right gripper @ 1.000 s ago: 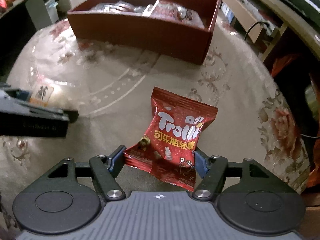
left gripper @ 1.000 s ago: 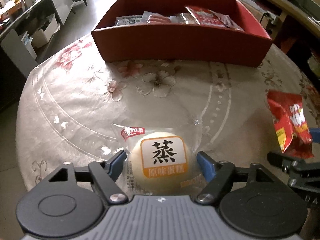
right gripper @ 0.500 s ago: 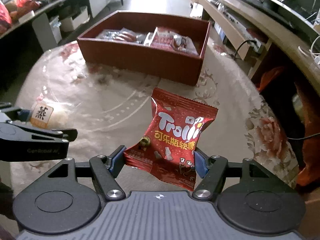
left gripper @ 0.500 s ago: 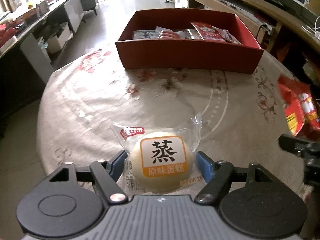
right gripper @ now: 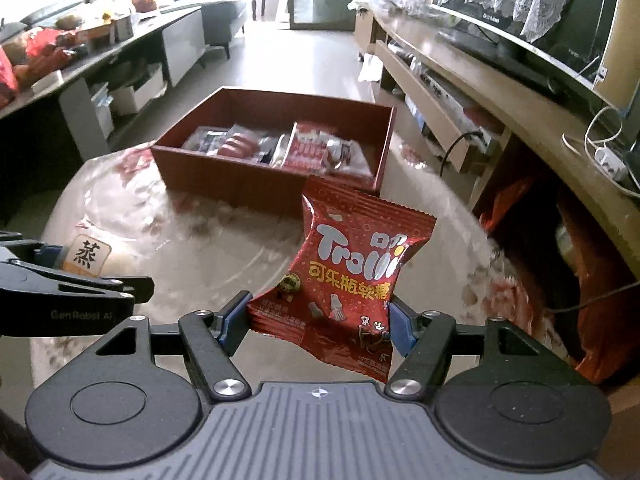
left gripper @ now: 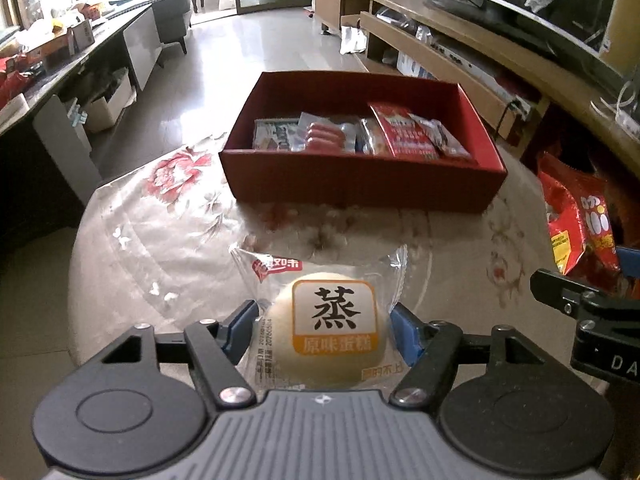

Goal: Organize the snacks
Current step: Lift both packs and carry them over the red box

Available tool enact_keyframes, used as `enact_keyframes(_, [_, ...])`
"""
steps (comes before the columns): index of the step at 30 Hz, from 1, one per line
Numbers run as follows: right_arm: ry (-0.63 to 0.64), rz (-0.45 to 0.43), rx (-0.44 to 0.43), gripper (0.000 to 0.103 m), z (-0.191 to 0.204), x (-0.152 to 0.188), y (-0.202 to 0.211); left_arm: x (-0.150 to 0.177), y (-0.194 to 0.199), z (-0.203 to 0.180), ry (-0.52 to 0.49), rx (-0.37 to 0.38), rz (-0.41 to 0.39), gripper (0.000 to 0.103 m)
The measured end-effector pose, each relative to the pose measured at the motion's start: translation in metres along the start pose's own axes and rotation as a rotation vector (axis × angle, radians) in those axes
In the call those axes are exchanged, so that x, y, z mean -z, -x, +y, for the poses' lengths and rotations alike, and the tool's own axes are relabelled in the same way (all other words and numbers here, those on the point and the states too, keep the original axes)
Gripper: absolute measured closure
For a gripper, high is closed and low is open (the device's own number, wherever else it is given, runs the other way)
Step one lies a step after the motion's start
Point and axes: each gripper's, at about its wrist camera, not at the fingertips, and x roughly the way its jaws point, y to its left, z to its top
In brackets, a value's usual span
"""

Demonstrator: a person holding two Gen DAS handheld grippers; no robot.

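Note:
My left gripper [left gripper: 326,330] is shut on a wrapped steamed cake [left gripper: 332,328] with an orange label, held above the table. My right gripper [right gripper: 320,322] is shut on a red Trolli gummy bag [right gripper: 352,276], also lifted. The red box [left gripper: 360,188] stands at the table's far side, holding several snack packs [left gripper: 360,136]. In the right wrist view the box [right gripper: 240,184] is ahead and slightly left. The right gripper and gummy bag [left gripper: 580,228] show at the right of the left wrist view; the left gripper and cake [right gripper: 92,258] show at the left of the right wrist view.
The round table has a floral cloth [left gripper: 168,220] under clear plastic. A long TV cabinet [right gripper: 500,92] runs along the right, a dark counter [left gripper: 60,60] with clutter on the left. Open floor [left gripper: 240,48] lies beyond the box.
Both grippers have risen from the table with their snacks. The table and box now look lower and farther away, and the inside of the box shows more.

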Motion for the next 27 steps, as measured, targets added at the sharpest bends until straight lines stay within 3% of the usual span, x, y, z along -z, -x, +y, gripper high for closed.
enact_keyframes(13, [-0.044, -0.051, -0.008, 0.028, -0.012, -0.04, -0.015, -0.054, -0.004, 0.0, 0.036, 0.031, -0.072, 0.03])
enact_keyframes(27, [-0.058, -0.091, -0.004, 0.028, -0.016, -0.084, -0.037, -0.102, -0.028, -0.005, 0.032, -0.013, -0.115, 0.03])
